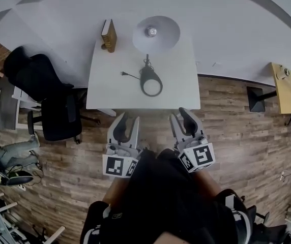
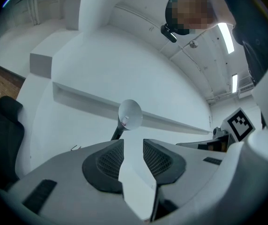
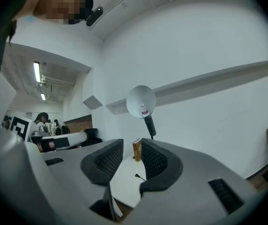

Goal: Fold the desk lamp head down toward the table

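On the white table (image 1: 110,88) the desk lamp (image 1: 151,80) stands upright, round base near the front edge, white head (image 1: 155,32) raised at the back, a book (image 1: 109,35) standing just left of it. Left gripper (image 1: 124,117) and right gripper (image 1: 182,113) hover short of the table, both jaws partly apart, nothing between them. Black chair (image 1: 49,100) at left.

A white square table (image 1: 178,83) stands on a brown wood-plank floor (image 1: 227,121). On it sit a white-shaded desk lamp with a black ring base (image 1: 146,76), its loose black cord (image 1: 129,75), and an upright brown book (image 1: 109,35) at the far left corner.
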`<move>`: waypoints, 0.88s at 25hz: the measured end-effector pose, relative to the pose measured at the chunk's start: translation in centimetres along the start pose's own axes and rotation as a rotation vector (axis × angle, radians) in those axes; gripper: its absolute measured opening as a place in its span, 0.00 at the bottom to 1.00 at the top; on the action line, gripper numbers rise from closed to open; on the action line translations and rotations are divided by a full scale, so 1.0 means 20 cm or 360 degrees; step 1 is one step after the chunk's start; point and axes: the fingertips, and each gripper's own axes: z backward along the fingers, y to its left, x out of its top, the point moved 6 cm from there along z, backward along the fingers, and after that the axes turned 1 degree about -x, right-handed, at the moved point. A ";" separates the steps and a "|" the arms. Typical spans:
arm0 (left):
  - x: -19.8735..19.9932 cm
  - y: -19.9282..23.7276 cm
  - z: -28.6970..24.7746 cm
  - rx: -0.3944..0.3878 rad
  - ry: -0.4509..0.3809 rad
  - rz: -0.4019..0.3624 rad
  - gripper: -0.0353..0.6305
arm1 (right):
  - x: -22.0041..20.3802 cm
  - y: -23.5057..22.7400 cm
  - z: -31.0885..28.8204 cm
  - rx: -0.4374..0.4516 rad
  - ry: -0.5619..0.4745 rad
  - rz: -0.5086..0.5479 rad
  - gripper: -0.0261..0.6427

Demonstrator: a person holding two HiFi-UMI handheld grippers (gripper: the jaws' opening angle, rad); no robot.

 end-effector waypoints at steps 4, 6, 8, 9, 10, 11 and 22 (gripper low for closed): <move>0.04 0.07 -0.07 -0.0005 -0.0034 0.0009 0.24 | 0.02 -0.02 -0.10 0.0003 0.0007 -0.0042 0.24; 0.05 0.09 -0.13 0.0006 -0.0043 0.0018 0.24 | 0.04 -0.05 -0.16 0.0020 0.0001 -0.0041 0.24; 0.04 0.10 -0.19 0.0012 -0.0042 0.0018 0.25 | 0.06 -0.10 -0.21 0.0029 -0.0011 -0.0035 0.24; 0.04 0.10 -0.23 0.0018 -0.0043 0.0015 0.25 | 0.07 -0.13 -0.23 0.0034 -0.0016 -0.0034 0.24; 0.04 0.11 -0.26 0.0027 -0.0044 0.0010 0.25 | 0.08 -0.15 -0.25 0.0042 -0.0019 -0.0035 0.24; 0.05 0.11 -0.29 0.0038 -0.0047 0.0006 0.25 | 0.09 -0.18 -0.28 0.0055 -0.0021 -0.0035 0.24; 0.11 0.11 -0.68 0.0154 -0.0091 -0.0013 0.28 | 0.24 -0.45 -0.58 0.0269 -0.0082 -0.0042 0.24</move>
